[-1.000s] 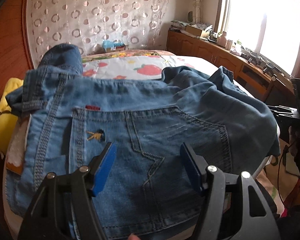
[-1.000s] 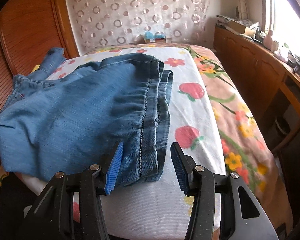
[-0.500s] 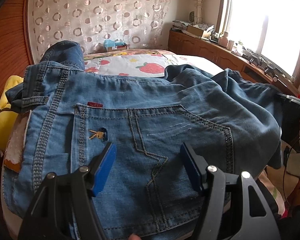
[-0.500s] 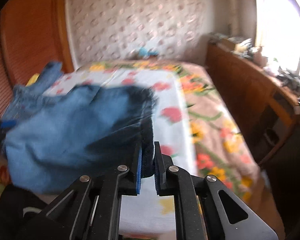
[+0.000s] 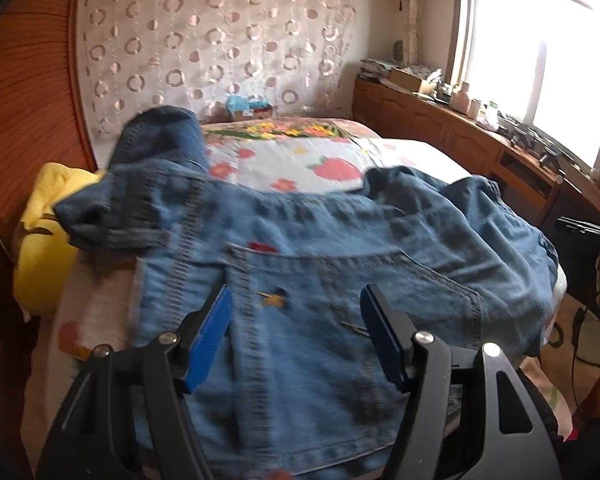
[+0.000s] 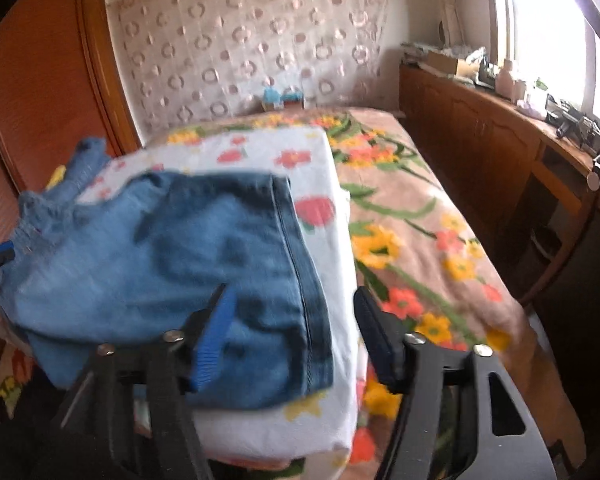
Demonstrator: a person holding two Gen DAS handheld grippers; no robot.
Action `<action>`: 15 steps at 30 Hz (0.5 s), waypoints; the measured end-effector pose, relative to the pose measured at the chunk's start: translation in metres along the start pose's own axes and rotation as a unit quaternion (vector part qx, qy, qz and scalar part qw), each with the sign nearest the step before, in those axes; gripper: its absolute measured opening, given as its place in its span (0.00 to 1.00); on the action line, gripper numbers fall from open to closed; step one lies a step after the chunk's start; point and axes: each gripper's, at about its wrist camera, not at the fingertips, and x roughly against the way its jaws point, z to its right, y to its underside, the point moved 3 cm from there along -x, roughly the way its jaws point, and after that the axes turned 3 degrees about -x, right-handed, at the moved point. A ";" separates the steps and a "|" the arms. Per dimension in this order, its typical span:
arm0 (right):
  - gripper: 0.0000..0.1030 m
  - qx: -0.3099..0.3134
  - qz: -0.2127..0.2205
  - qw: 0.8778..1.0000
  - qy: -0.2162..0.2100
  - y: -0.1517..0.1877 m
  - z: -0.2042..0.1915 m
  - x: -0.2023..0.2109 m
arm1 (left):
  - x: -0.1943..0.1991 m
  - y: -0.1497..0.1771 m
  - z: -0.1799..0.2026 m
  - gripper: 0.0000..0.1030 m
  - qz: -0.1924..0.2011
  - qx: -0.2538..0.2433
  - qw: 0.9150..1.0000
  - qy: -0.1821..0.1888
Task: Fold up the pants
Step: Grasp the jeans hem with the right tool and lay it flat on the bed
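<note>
In the left wrist view, the pants (image 5: 320, 280), blue stitched denim with a back pocket, lie rumpled across the centre of the frame on the flowered bed sheet (image 5: 300, 160); the left gripper (image 5: 296, 336) hangs over them, blue ribbed pads spread wide, gripping nothing. In the right wrist view, the folded legs fill the left half, hem at lower centre, and the right gripper (image 6: 288, 336) has just been opening, fingers apart above the cloth and not pinching it.

Blue denim pants (image 5: 308, 280), floral bedsheet (image 6: 400, 216)

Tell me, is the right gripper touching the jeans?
Cannot tell. In the right wrist view the right gripper stands open over the jeans, but blur hides any contact.
</note>
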 end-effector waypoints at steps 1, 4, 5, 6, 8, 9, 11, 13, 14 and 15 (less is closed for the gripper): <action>0.63 0.001 0.002 1.000 0.000 -0.004 -0.003 -0.001 | 0.003 -0.003 -0.006 0.64 0.003 0.001 1.000 -0.006; 0.63 0.014 0.009 1.000 0.003 -0.023 -0.010 -0.007 | 0.009 -0.011 -0.026 0.64 0.008 0.015 1.000 -0.015; 0.63 0.019 0.009 1.000 0.002 -0.030 -0.012 -0.011 | 0.011 -0.014 -0.034 0.64 0.010 0.022 1.000 -0.014; 0.63 0.022 0.007 1.000 0.000 -0.037 -0.015 -0.017 | 0.013 -0.017 -0.043 0.64 0.013 0.029 0.999 -0.014; 0.63 0.023 0.002 1.000 -0.006 -0.047 -0.017 -0.029 | 0.014 -0.023 -0.058 0.64 0.018 0.040 0.999 -0.020; 0.63 0.022 -0.001 1.000 -0.010 -0.054 -0.018 -0.037 | 0.015 -0.025 -0.063 0.64 0.020 0.042 0.999 -0.023; 0.63 0.022 -0.007 1.000 -0.012 -0.063 -0.019 -0.051 | 0.013 -0.030 -0.074 0.64 0.021 0.043 0.998 -0.030; 0.63 0.024 -0.015 1.000 -0.008 -0.072 -0.019 -0.066 | 0.009 -0.035 -0.086 0.64 0.020 0.048 0.998 -0.040; 0.63 0.025 -0.019 0.999 -0.005 -0.075 -0.019 -0.073 | 0.006 -0.037 -0.091 0.64 0.018 0.050 0.998 -0.042; 0.63 0.027 -0.027 0.999 -0.001 -0.080 -0.017 -0.083 | 0.002 -0.039 -0.096 0.64 0.015 0.054 0.998 -0.043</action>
